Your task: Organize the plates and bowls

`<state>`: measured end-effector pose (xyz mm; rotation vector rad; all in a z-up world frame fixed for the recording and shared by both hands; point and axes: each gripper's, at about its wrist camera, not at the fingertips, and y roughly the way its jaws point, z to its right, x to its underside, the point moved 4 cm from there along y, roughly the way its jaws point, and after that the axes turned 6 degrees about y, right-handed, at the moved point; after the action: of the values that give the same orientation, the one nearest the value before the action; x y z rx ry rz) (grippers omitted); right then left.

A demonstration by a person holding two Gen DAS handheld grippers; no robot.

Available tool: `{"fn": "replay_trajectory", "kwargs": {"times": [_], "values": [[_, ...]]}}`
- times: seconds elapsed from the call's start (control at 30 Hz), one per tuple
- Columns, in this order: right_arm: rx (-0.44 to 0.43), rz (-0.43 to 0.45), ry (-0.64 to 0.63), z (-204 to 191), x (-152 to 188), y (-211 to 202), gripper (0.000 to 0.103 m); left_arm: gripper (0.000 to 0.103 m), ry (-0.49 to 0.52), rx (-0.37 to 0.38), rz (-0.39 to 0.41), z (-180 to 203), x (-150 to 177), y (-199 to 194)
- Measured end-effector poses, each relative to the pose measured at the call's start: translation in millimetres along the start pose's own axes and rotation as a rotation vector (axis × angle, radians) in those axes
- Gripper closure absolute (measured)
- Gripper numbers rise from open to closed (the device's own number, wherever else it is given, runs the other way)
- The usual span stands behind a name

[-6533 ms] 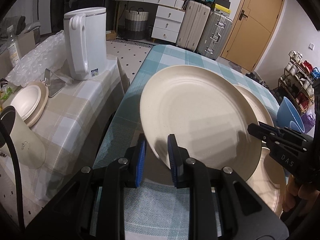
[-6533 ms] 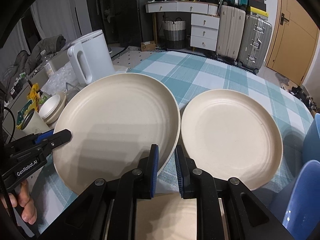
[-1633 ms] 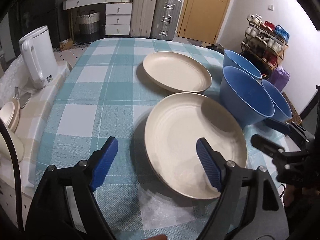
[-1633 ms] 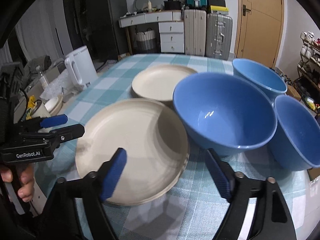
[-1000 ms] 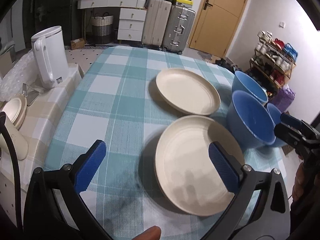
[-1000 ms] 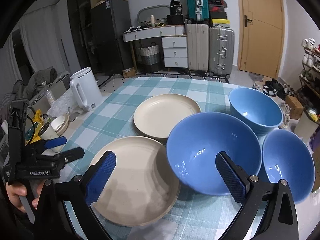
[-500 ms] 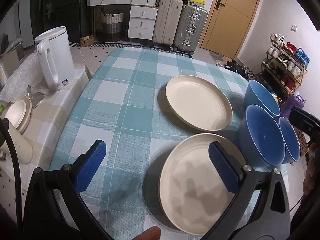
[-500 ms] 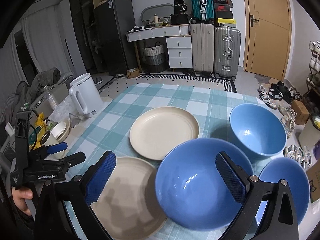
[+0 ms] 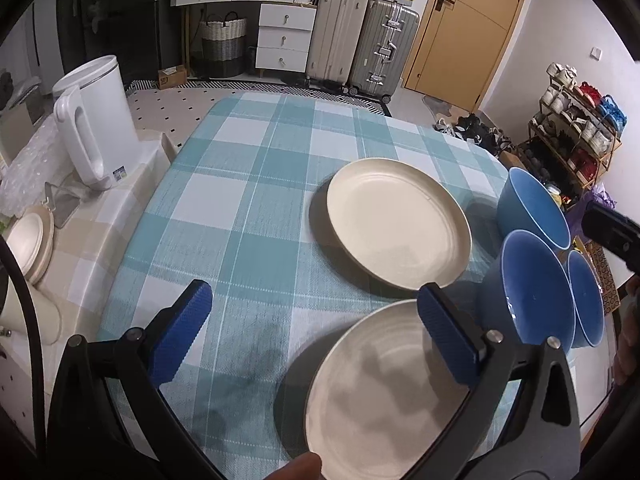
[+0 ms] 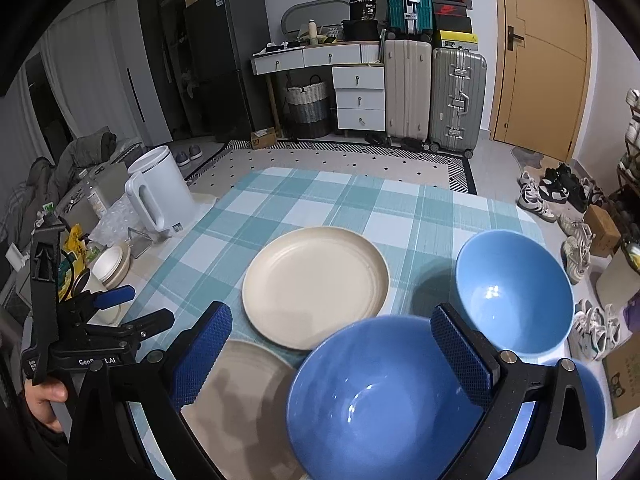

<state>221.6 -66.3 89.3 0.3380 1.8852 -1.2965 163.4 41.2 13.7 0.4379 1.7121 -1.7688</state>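
Observation:
Two cream plates lie on the teal checked tablecloth: a far plate and a near plate at the front edge. Three blue bowls stand to their right: a far bowl, a middle bowl and a small bowl. My left gripper is wide open and empty, raised above the near plate. My right gripper is wide open and empty, raised above the middle bowl. The left gripper also shows in the right wrist view.
A white kettle and small stacked dishes sit on a lower side table to the left. Suitcases, drawers and a door stand beyond the table. A shoe rack is at the right.
Both grippers have let go of the plate, opened wide and pulled back and up from the table. The plate now lies flat near the front edge.

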Motion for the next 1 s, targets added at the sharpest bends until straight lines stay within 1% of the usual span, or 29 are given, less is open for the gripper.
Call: {"fn": "replay_trajectory", "kwargs": {"times": [0.53,0.8,1.0], "values": [[0.006,-0.04,-0.014,16.0,-41.8,34.4,0.001,0.001,0.023,-0.007,-0.034,9.8,-37.9,35.8],[0.015,-0.086,-0.002,28.7,-51.4,58.9,0.001,0.001,0.013,0.004,-0.06,12.0,-43.9,60.6],[0.02,-0.133,-0.029,26.0,-50.6,78.8,0.001,0.001,-0.004,0.003,-0.079,7.6,-43.4,76.1]]}}
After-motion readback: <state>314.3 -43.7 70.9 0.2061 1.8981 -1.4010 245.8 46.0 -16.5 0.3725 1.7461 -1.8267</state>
